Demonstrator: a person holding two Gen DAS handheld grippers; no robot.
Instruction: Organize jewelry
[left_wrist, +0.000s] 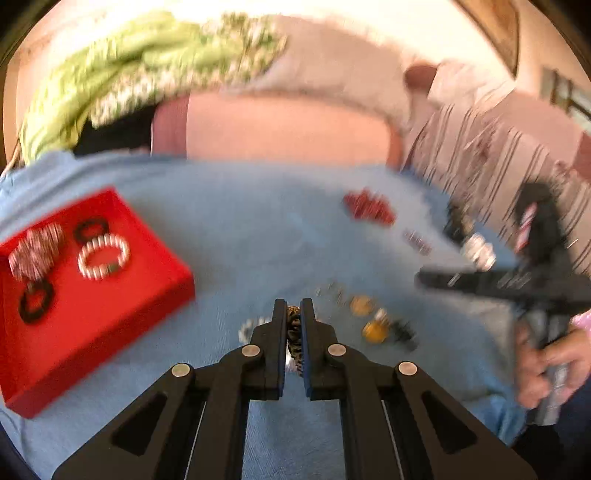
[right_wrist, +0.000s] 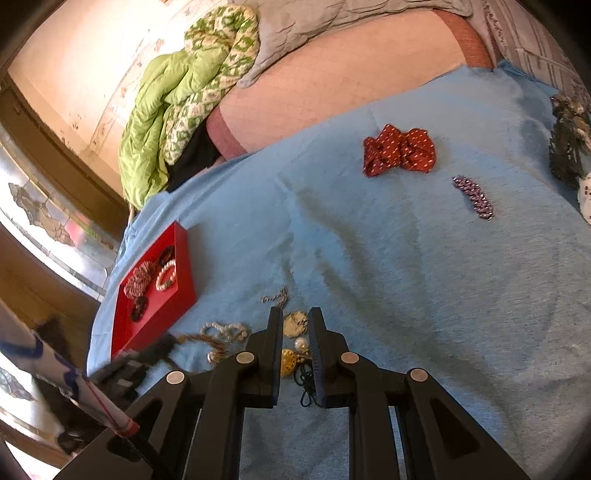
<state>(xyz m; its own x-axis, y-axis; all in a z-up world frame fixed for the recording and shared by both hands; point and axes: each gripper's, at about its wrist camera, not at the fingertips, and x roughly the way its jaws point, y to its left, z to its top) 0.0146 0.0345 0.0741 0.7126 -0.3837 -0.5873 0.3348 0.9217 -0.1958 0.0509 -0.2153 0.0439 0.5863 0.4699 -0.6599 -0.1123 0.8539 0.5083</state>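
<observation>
My left gripper (left_wrist: 293, 314) is shut on a gold-and-black chain necklace (left_wrist: 294, 338) and holds it above the blue cloth (left_wrist: 240, 236). A red tray (left_wrist: 110, 295) at the left holds a pearl bracelet (left_wrist: 104, 256), a beaded bracelet (left_wrist: 35, 251) and two black rings. My right gripper (right_wrist: 295, 328) hangs a little open over loose pieces: a pale round pendant (right_wrist: 295, 324), a pearl (right_wrist: 301, 344) and a yellow pendant (right_wrist: 289, 362). The tray (right_wrist: 173, 306) shows at the left in the right wrist view. A pearl string (right_wrist: 225, 330) lies beside it.
A red dotted scrunchie (right_wrist: 399, 149) and a purple beaded clip (right_wrist: 474, 197) lie far back on the cloth. A thin silver chain (right_wrist: 277, 295) lies near the tray. A green quilt (right_wrist: 173, 110) is heaped at the back left. The right gripper and hand (left_wrist: 546, 354) show at the right.
</observation>
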